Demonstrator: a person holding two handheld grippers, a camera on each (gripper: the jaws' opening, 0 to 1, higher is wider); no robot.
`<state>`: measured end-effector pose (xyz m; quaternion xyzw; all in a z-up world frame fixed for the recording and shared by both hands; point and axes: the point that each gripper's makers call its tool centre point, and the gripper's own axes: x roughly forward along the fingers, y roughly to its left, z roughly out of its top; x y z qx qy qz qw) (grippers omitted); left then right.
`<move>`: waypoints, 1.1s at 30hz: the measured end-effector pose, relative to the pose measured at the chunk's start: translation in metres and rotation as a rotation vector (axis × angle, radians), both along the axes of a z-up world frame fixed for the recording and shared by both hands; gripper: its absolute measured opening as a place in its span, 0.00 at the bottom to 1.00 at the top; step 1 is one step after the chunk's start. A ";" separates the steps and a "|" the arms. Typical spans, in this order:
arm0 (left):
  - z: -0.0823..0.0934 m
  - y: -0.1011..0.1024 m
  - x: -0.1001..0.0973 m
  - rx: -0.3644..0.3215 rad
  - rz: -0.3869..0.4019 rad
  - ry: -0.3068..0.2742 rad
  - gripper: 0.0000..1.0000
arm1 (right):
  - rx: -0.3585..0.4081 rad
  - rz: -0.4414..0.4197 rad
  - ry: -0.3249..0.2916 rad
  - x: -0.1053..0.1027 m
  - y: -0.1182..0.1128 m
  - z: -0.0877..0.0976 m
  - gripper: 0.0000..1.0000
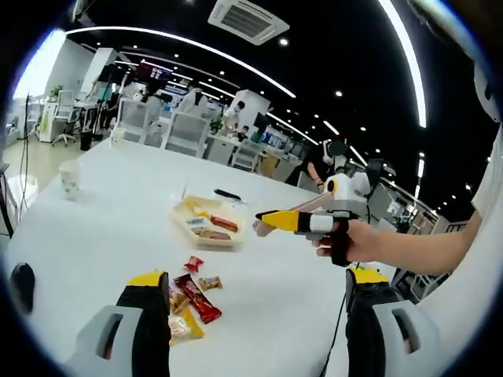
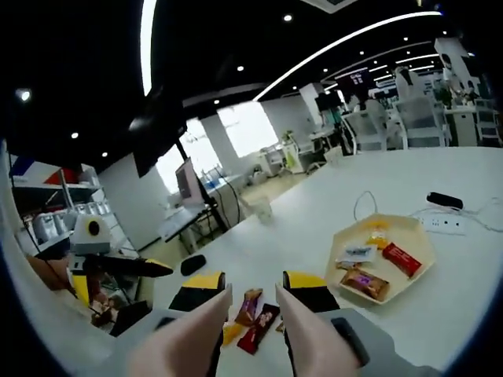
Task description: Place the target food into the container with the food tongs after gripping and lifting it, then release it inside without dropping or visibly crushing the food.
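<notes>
Your two hand-held grippers hover over the white bench (image 1: pixel 102 228).
Left hand-held gripper (image 1: pixel 255 294) gapes wide, empty. Right hand-held gripper (image 2: pixel 253 292) stands parted, tongs (image 2: pixel 244 334) between its jaws. Snack packets (image 2: pixel 255 314) lie loose mid-bench; more sit in the container (image 2: pixel 420 251).

Left yellow-tipped black two-jaw gripper (image 1: pixel 255 292): jaws spread wide. Right yellow-tipped black two-jaw gripper (image 2: pixel 254 289): jaws parted, gripped by person's hand (image 1: pixel 351 242).
</notes>
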<state>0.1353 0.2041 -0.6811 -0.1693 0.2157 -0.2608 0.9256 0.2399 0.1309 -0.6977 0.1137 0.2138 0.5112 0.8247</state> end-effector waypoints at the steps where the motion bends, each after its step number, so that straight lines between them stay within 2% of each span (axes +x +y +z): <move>1: 0.000 0.000 0.001 0.007 0.012 0.004 0.93 | 0.001 0.005 -0.002 0.001 -0.001 -0.004 0.29; 3: 0.001 0.000 0.003 0.023 0.033 -0.017 0.93 | 0.004 0.020 -0.018 0.000 -0.001 -0.007 0.29; 5: 0.000 0.000 0.002 0.042 0.045 -0.004 0.93 | 0.005 0.028 -0.009 -0.001 -0.001 -0.012 0.29; 7: 0.004 0.001 0.001 0.075 0.067 -0.012 0.94 | 0.010 0.045 -0.007 -0.005 0.000 -0.013 0.29; 11: 0.015 0.003 -0.003 0.081 0.109 -0.020 0.94 | 0.021 0.065 0.010 -0.010 0.002 -0.017 0.29; 12: 0.017 0.005 -0.007 0.101 0.112 -0.010 0.94 | 0.019 0.072 0.014 -0.010 0.004 -0.019 0.29; 13: 0.018 0.007 -0.009 0.127 0.110 -0.015 0.94 | 0.017 0.082 0.004 -0.011 0.005 -0.019 0.29; 14: 0.022 0.010 -0.011 0.145 0.113 -0.044 0.94 | 0.000 0.093 -0.020 -0.009 0.007 -0.020 0.29; 15: 0.022 0.012 -0.013 0.144 0.112 -0.045 0.94 | -0.017 0.100 -0.030 -0.008 0.008 -0.023 0.29; 18: 0.013 0.018 -0.014 0.125 0.124 -0.015 0.95 | -0.041 0.113 -0.054 -0.008 0.014 -0.024 0.29; 21: 0.004 0.021 -0.011 0.114 0.123 -0.014 0.96 | -0.066 0.111 -0.086 -0.006 0.013 -0.028 0.29; 25: -0.003 0.015 0.000 0.090 0.104 -0.002 0.96 | -0.078 0.096 -0.091 -0.005 0.009 -0.039 0.29; 28: 0.000 0.010 0.005 0.087 0.080 -0.032 0.96 | -0.103 0.110 -0.099 -0.007 0.009 -0.054 0.29; 29: -0.002 0.009 0.006 0.093 0.073 -0.026 0.96 | -0.111 0.110 -0.103 -0.007 0.010 -0.060 0.29; 30: -0.004 0.008 0.004 0.123 0.053 -0.014 0.96 | -0.117 0.111 -0.107 -0.007 0.010 -0.063 0.29; 31: -0.003 0.006 0.003 0.156 0.036 -0.025 0.97 | -0.119 0.112 -0.115 -0.007 0.013 -0.063 0.29; 33: -0.001 0.005 0.002 0.144 0.029 -0.037 0.97 | -0.109 0.114 -0.118 -0.007 0.015 -0.064 0.29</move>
